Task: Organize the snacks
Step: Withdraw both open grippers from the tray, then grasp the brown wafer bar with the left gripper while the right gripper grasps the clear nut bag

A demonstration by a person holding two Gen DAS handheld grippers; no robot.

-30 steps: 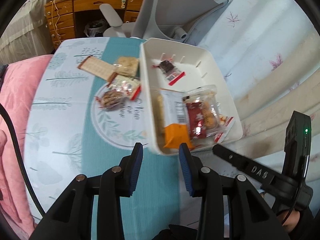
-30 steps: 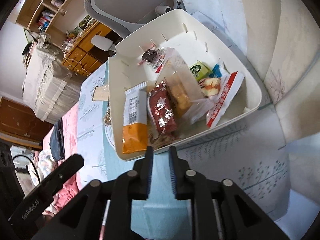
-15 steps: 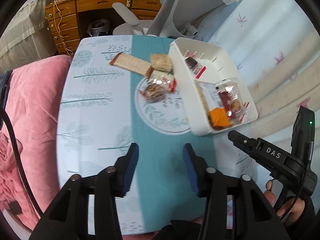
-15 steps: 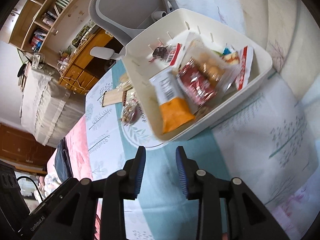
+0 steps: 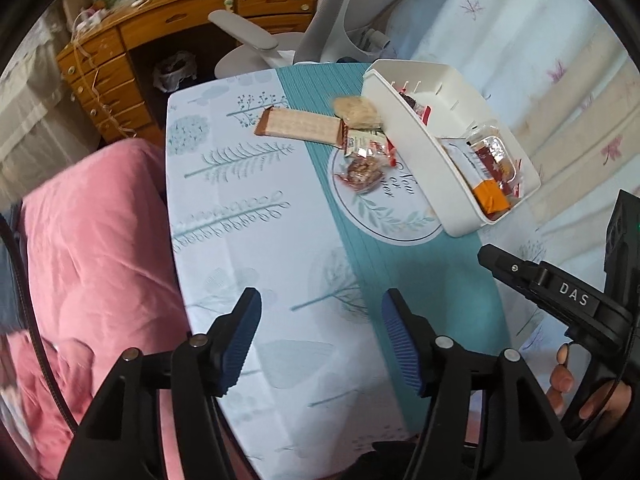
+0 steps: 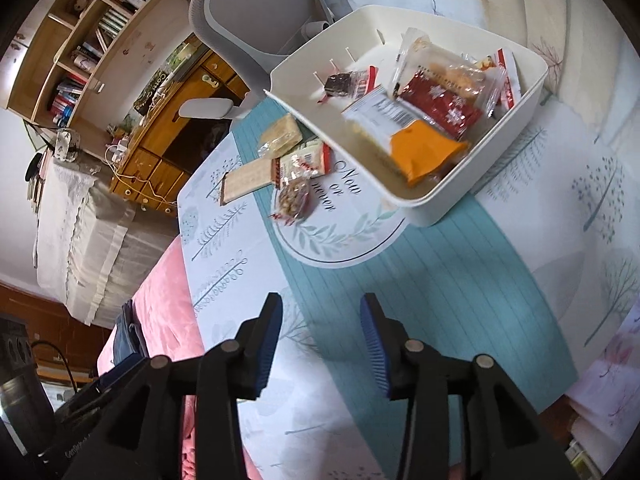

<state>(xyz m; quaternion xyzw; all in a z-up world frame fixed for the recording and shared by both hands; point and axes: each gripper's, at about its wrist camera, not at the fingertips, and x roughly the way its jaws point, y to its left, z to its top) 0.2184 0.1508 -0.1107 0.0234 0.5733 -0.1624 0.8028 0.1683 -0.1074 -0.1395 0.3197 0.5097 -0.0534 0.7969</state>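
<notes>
Left tool (image 5: 320, 336) and right tool (image 6: 320, 336) both released, holding nothing above the desk (image 5: 256, 240). Right tool's body reads "DAS". Tablecloth medallion reads "Now or never". White bin (image 6: 460, 196) holds several packets; barcode label visible, brand print illegible. Four snacks (image 5: 360, 148) lie left of bin.

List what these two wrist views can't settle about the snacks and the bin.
- White bin, left wrist view: its near wall hides the lower parts of the packets inside.
- Bin's pile, right wrist view: packets overlap, so the count is unclear.
- Orange packet: label blurred, unreadable.
- Loose snacks on the table: print too small to read in either view.
- Right gripper, left wrist view: fingertips cut off.
</notes>
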